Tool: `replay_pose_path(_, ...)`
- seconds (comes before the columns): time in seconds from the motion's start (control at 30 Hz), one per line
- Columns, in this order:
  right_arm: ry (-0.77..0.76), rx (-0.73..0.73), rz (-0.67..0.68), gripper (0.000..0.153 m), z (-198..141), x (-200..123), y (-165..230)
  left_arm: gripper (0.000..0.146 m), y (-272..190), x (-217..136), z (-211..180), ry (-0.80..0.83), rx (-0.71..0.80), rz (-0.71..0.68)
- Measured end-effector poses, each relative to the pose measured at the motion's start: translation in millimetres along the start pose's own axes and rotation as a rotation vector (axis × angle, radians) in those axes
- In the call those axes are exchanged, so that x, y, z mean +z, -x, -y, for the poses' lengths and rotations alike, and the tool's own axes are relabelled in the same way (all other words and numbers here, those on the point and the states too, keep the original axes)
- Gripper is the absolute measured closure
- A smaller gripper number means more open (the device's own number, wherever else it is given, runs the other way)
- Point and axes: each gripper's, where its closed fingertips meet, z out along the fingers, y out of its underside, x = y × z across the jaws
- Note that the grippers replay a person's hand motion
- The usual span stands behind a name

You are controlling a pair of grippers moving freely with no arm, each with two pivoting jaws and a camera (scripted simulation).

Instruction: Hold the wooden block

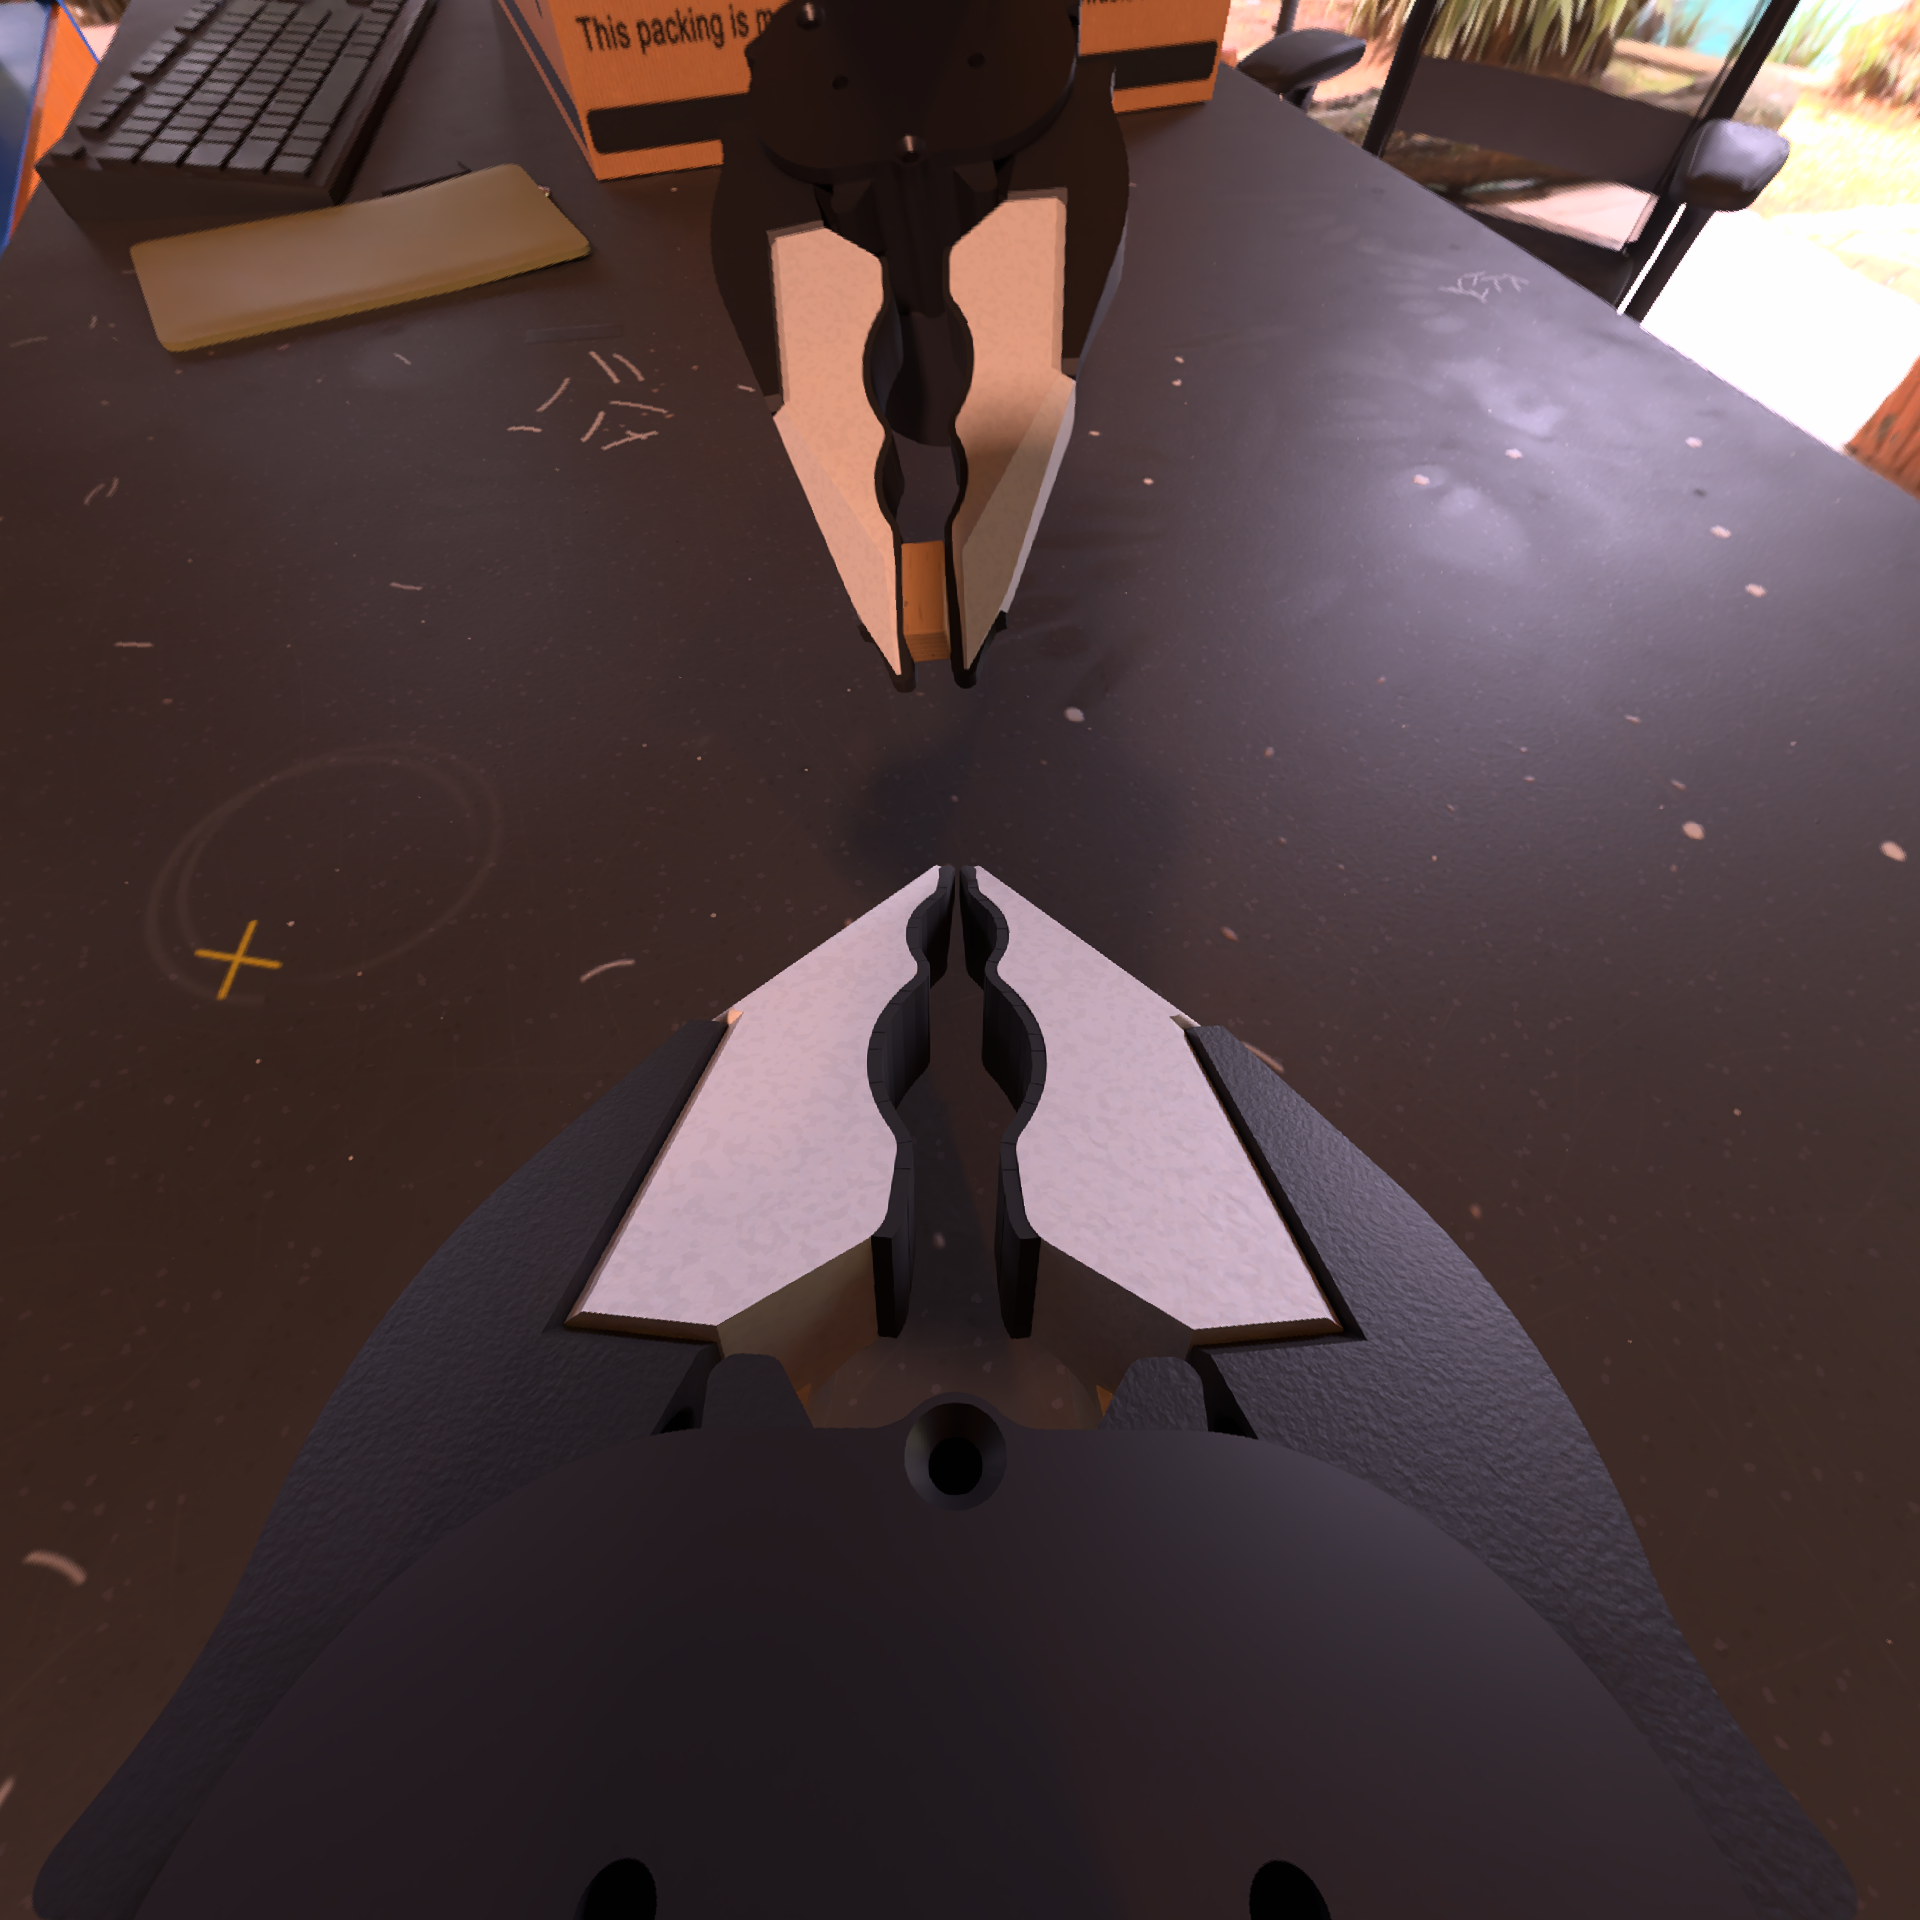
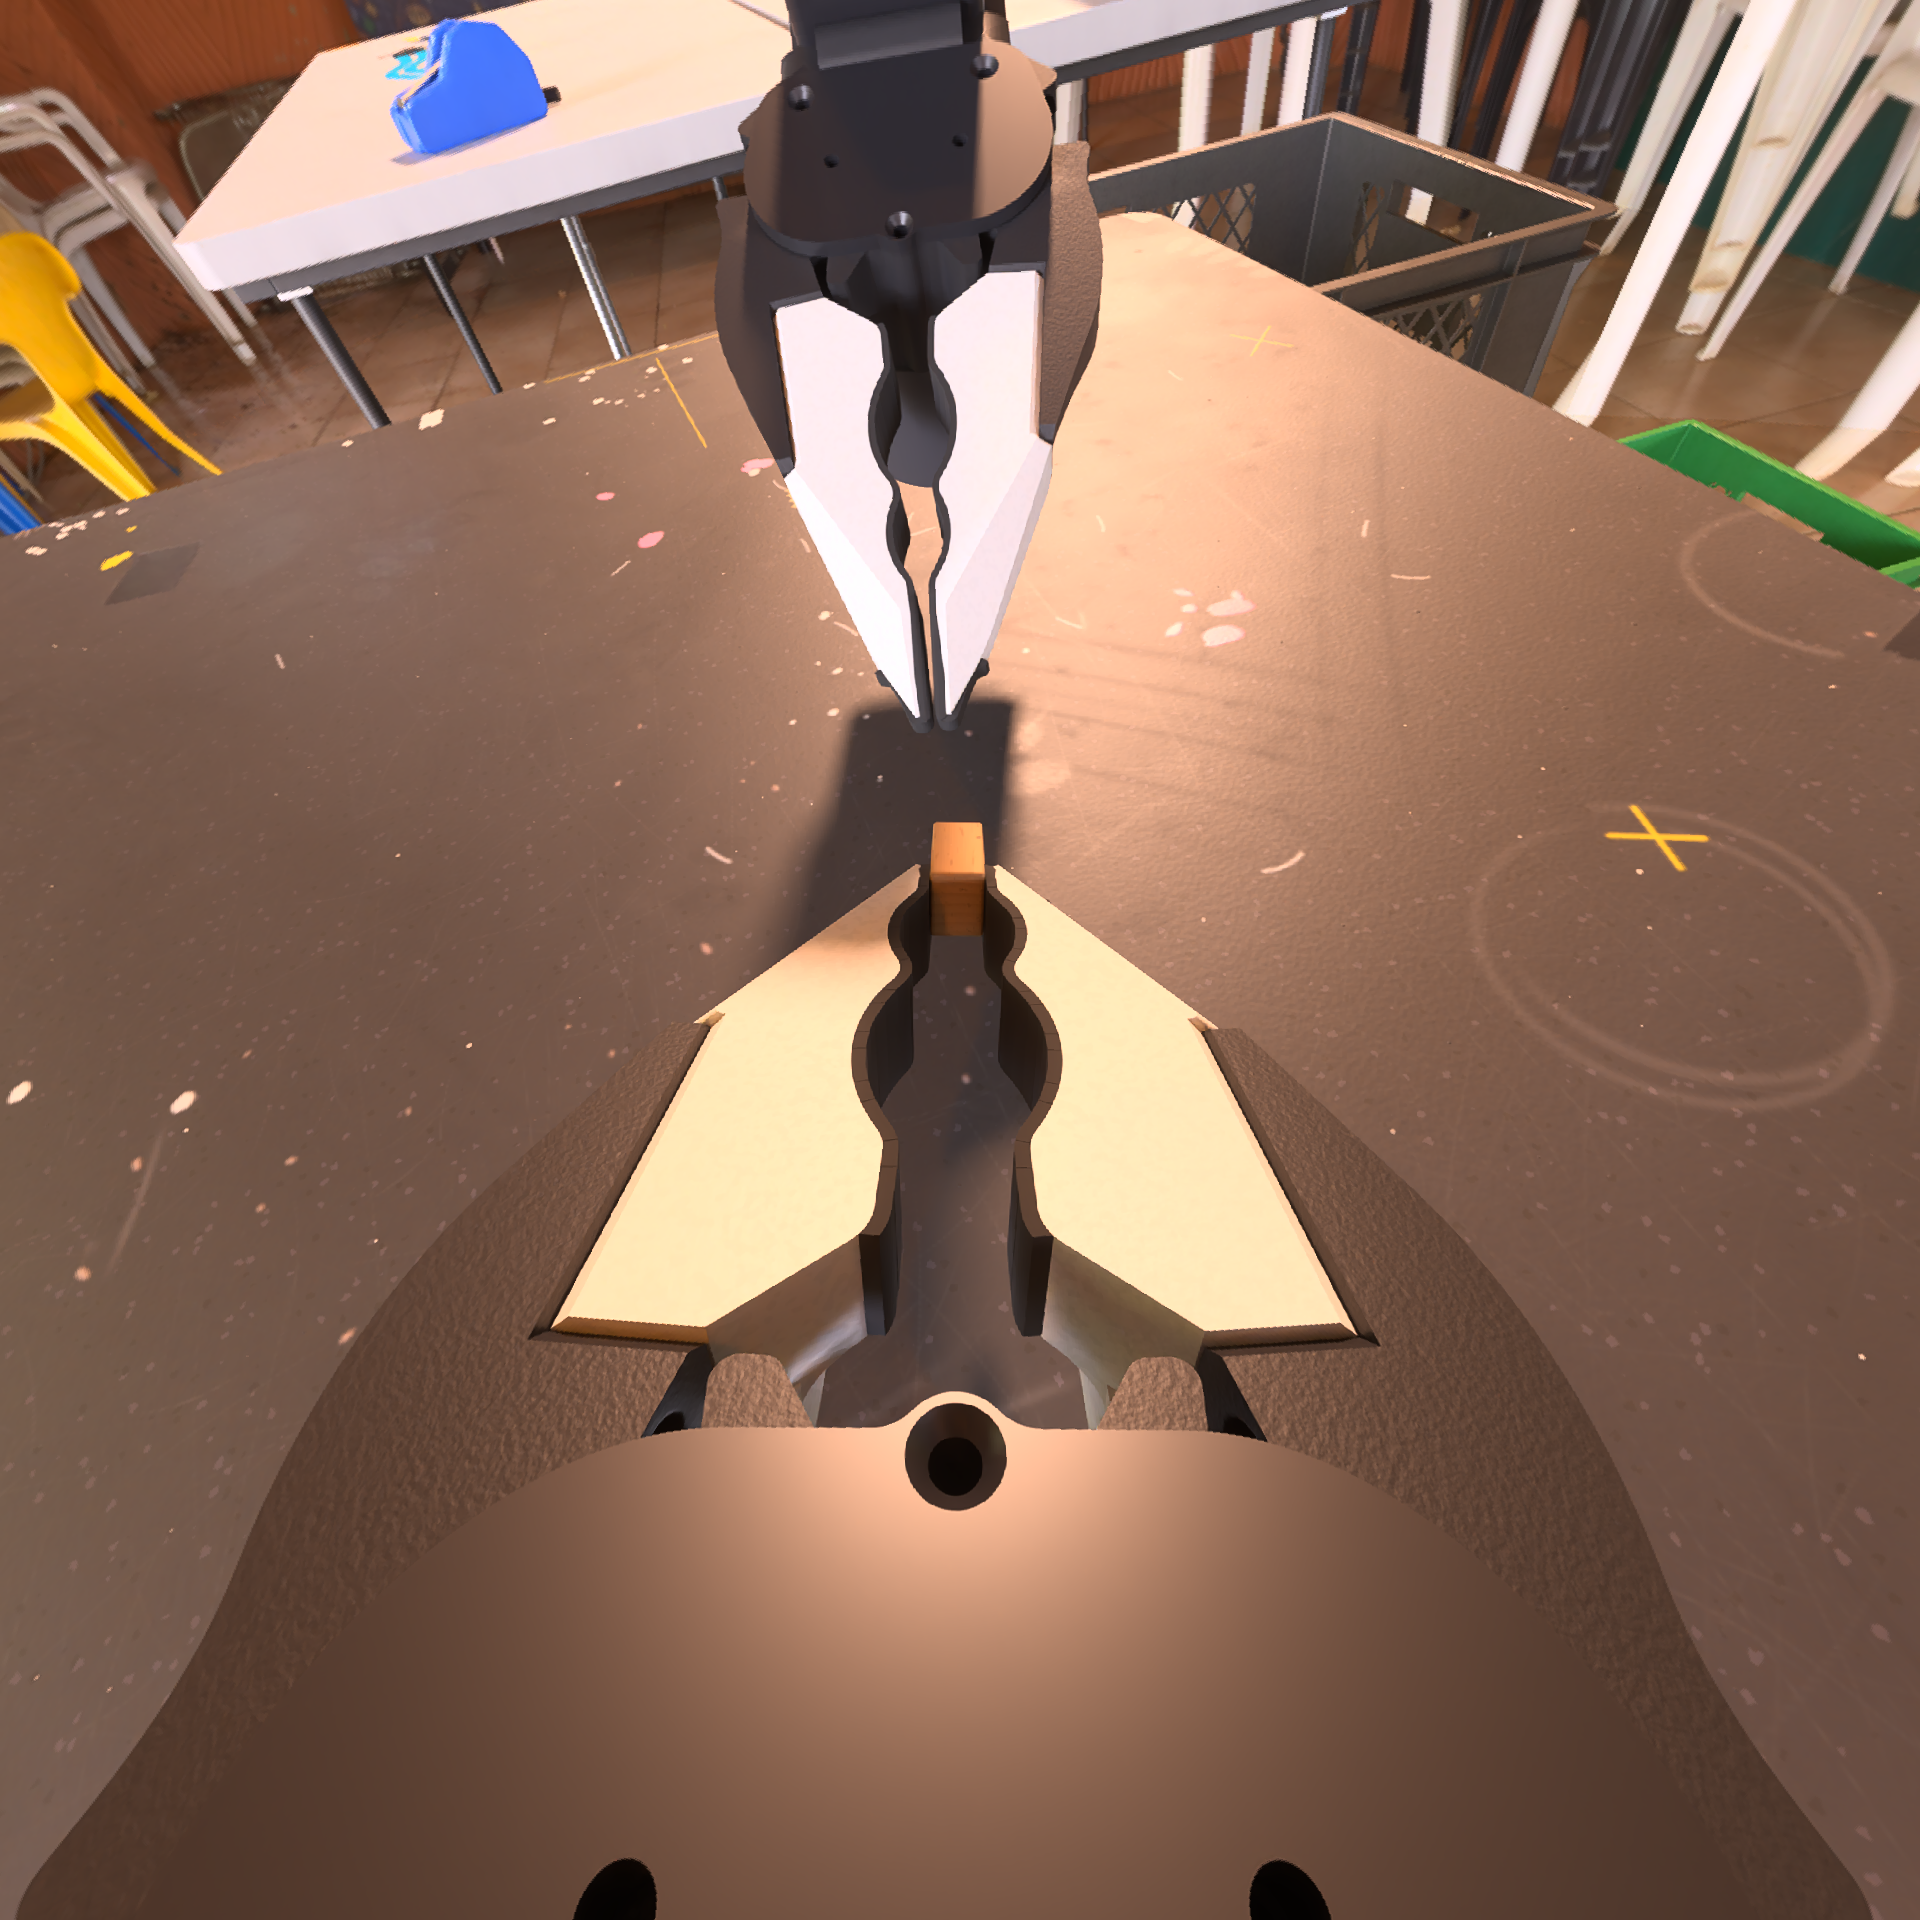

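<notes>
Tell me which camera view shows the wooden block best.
The right wrist view: the wooden block sits close, clamped between the right gripper fingertips, its top and near face visible. The left wrist view shows it farther off, a sliver between those fingers.

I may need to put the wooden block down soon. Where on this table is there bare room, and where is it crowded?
Bare tabletop lies on both sides of the right gripper, out to the yellow cross. The left gripper hangs shut straight ahead. In the left wrist view, the far corner is crowded: keyboard, tan pad, cardboard box.
</notes>
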Motion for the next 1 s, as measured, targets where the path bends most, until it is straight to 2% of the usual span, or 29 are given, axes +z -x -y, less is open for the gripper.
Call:
replay_pose_path(0.4,0.008,0.004,0.007,0.144,-4.7,1.7,0.9,0.143,4.4,-0.4,6.0,-0.041,-0.05,-0.01)
replay_pose_path(0.63,0.001,-0.025,-0.024,0.144,-4.0,1.0,0.3,0.144,3.0,-6.4,11.3,-0.094,-0.099,-0.066)
replay_pose_path(1.0,0.019,-0.042,-0.04,0.144,-5.9,2.9,-0.1,0.144,3.5,-4.6,8.6,-0.071,-0.102,-0.059)
